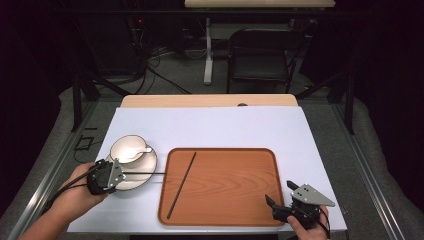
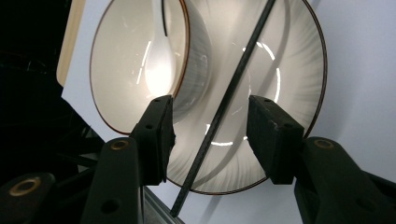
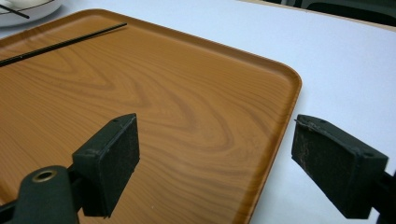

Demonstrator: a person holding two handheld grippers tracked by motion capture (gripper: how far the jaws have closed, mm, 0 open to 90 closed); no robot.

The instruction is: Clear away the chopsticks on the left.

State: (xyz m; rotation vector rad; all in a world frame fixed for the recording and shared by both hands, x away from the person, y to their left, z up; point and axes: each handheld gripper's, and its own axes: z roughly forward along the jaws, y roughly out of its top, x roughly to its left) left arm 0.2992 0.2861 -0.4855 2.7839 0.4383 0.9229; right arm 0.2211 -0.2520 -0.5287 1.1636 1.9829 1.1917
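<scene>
Matte black, blocky pads of the left gripper (image 2: 210,135) stand spread on either side of a thin, straight black chopstick (image 2: 224,105), neither pad touching it. That chopstick lies slantwise across a glossy, ribbed white saucer (image 2: 289,79) with a dark rim, beside a round white bowl (image 2: 116,56) holding a white spoon (image 2: 159,60). Farther off, the right gripper (image 3: 215,158) hangs wide open over the corner of a wood-grain tray (image 3: 187,102), where a second chopstick (image 3: 60,44) rests.

A chopstick (image 1: 145,173) lies across the plate (image 1: 142,177), left of the tray (image 1: 220,210), bowl (image 1: 128,149) apparently on the plate.
</scene>
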